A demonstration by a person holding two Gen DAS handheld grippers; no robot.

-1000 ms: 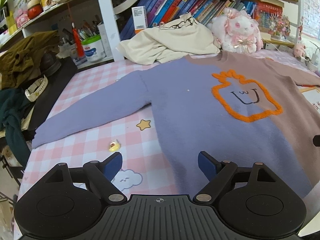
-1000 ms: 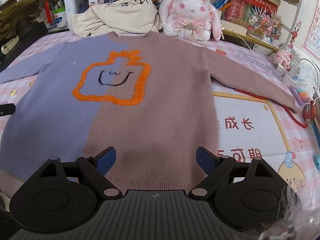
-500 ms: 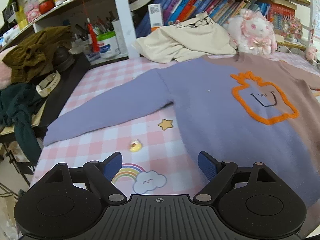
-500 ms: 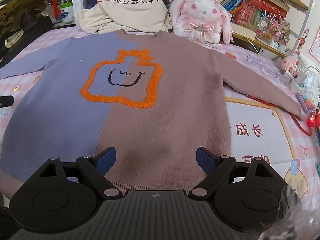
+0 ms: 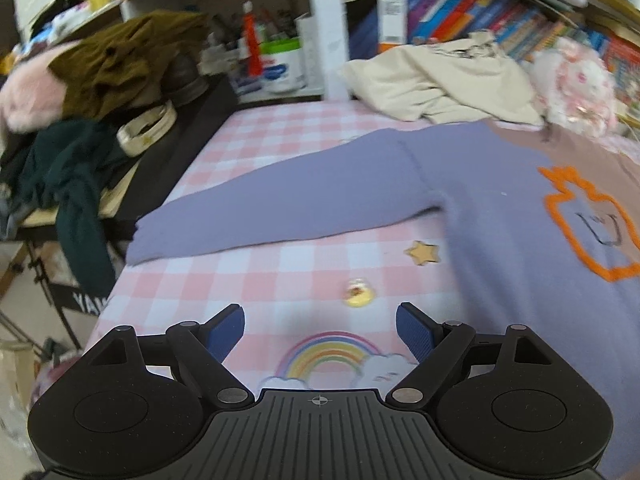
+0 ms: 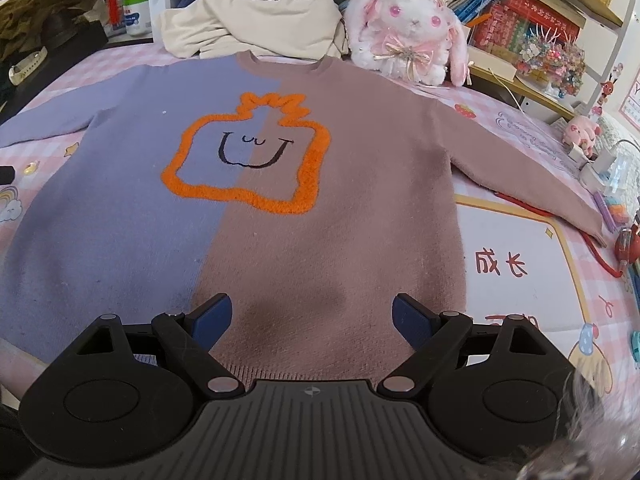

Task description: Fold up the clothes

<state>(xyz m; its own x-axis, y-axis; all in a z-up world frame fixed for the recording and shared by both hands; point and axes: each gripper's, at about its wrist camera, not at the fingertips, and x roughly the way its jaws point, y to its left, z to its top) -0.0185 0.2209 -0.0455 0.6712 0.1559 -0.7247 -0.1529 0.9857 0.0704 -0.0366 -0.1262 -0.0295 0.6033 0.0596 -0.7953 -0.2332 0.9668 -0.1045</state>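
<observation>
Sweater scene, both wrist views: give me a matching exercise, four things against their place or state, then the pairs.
Things:
1. sweater
2. cream garment
3. plush rabbit
4. left gripper

Places or states:
A. crumpled in a heap beyond the sweater's collar
B. open and empty above the rainbow print on the checked cover
C. spread flat, front up, both sleeves out to the sides
D. sits in front of the books, beyond the mauve shoulder

Pairs: 1-C, 2-A, 3-D, 4-B
</observation>
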